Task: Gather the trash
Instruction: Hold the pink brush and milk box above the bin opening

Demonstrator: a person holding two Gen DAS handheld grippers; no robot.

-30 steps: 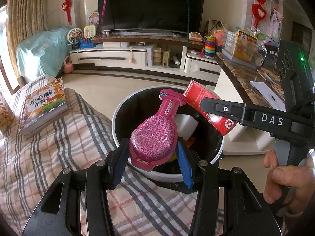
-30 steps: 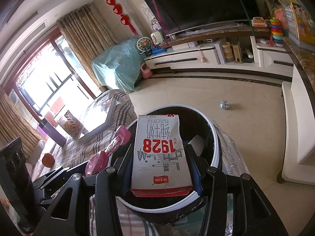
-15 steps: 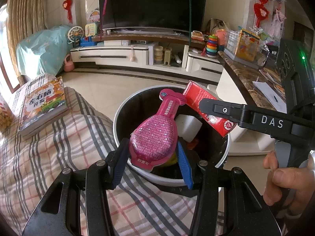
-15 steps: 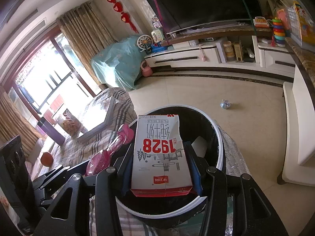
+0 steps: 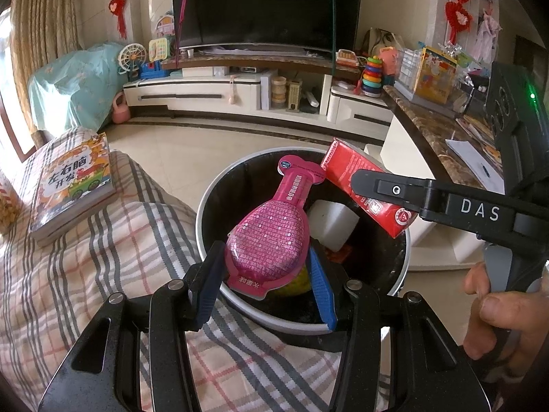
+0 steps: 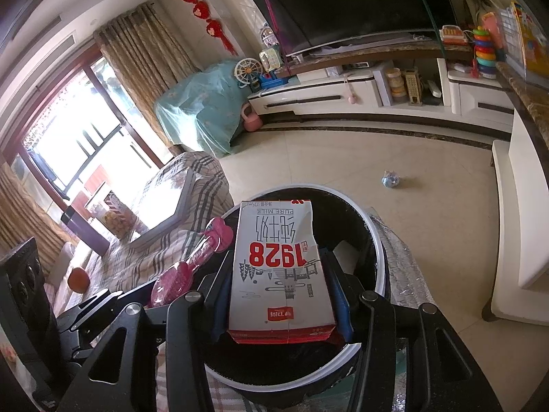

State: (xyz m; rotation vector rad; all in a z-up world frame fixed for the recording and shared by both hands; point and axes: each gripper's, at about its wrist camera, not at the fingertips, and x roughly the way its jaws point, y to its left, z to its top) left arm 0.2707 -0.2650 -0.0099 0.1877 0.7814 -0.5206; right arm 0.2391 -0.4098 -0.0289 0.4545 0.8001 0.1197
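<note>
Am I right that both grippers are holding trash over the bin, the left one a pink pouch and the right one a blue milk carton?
Not quite: the milk carton in the right gripper is white and red, not blue, as the right wrist view shows. The rest holds: the left gripper holds the pink pouch, and both are over the bin.

Bright daylight from window [image 6: 85, 158] (blown out there); sharp focus, heavy fisheye edge bending.

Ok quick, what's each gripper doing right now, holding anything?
Left gripper: closed on the pink pouch, over the trash bin.
Right gripper: closed on the milk carton, also over the bin.
</note>
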